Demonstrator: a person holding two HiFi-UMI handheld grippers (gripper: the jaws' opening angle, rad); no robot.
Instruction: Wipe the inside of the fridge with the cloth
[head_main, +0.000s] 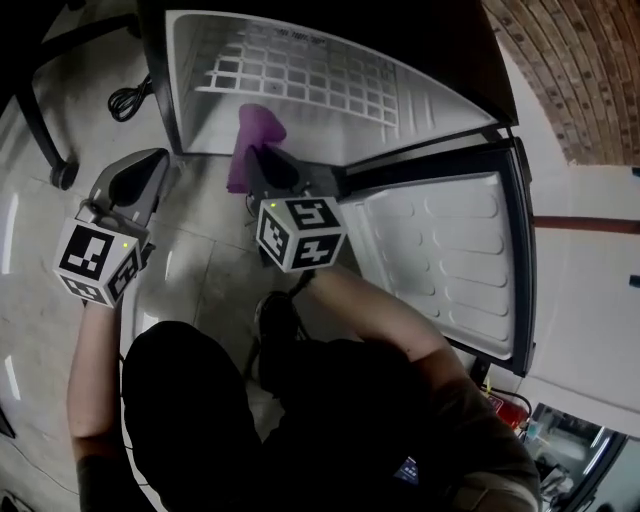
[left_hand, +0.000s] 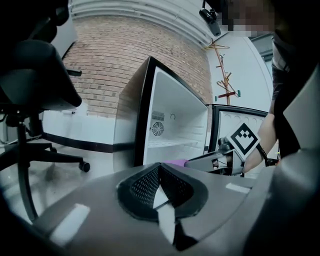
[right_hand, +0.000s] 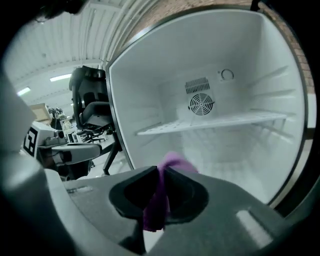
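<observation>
At the mouth of the open, white-lined black fridge | my right gripper is clamped on the purple cloth | my left gripper, jaws together and empty, hangs over the floor to its left.

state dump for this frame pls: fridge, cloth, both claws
fridge: on the floor, door swung open
shelf: wire, nothing on it
cloth: purple, at the fridge opening
right claw: shut on cloth, pointed into the fridge
left claw: shut, empty, outside the fridge to its left
</observation>
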